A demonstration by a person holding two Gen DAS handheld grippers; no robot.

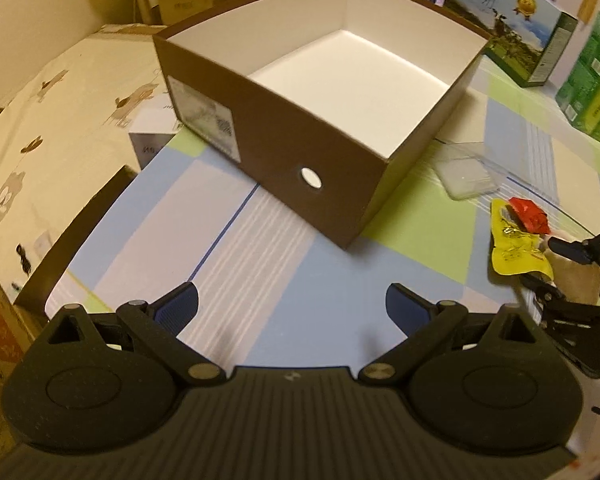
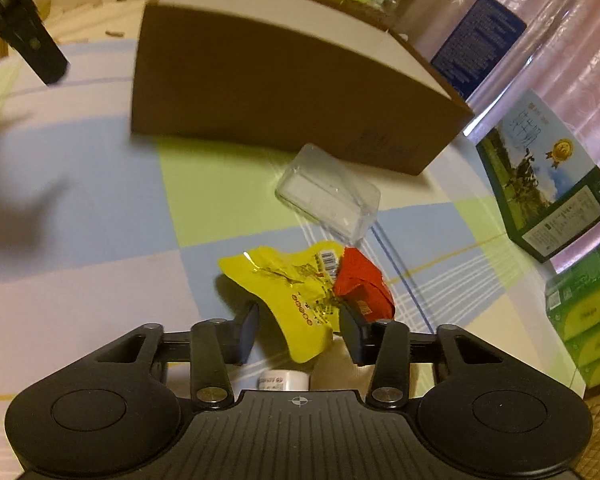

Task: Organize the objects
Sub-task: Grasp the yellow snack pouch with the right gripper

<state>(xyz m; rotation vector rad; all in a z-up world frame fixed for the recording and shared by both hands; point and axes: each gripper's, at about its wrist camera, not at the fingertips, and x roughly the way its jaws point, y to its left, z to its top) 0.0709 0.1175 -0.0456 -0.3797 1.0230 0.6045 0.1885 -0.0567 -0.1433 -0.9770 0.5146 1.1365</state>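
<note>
Yellow packet [image 2: 300, 292] lies lengthwise toward right gripper [image 2: 302, 326], between its part-open fingers; left gripper [image 1: 292, 308] wide, empty.

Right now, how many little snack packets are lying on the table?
2 that I can see. A yellow packet sits between the right gripper's open fingers, and a red packet touches its right edge. Others may hide beneath the gripper.

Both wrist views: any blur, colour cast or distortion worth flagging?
Left wrist view: warm yellowish cast, strong fisheye bending of the brown box walls, mostly sharp. Right wrist view: same cast, the box and tablecloth smeared by motion blur, a soft dark shadow at left; the yellow packet stays fairly crisp.
</note>
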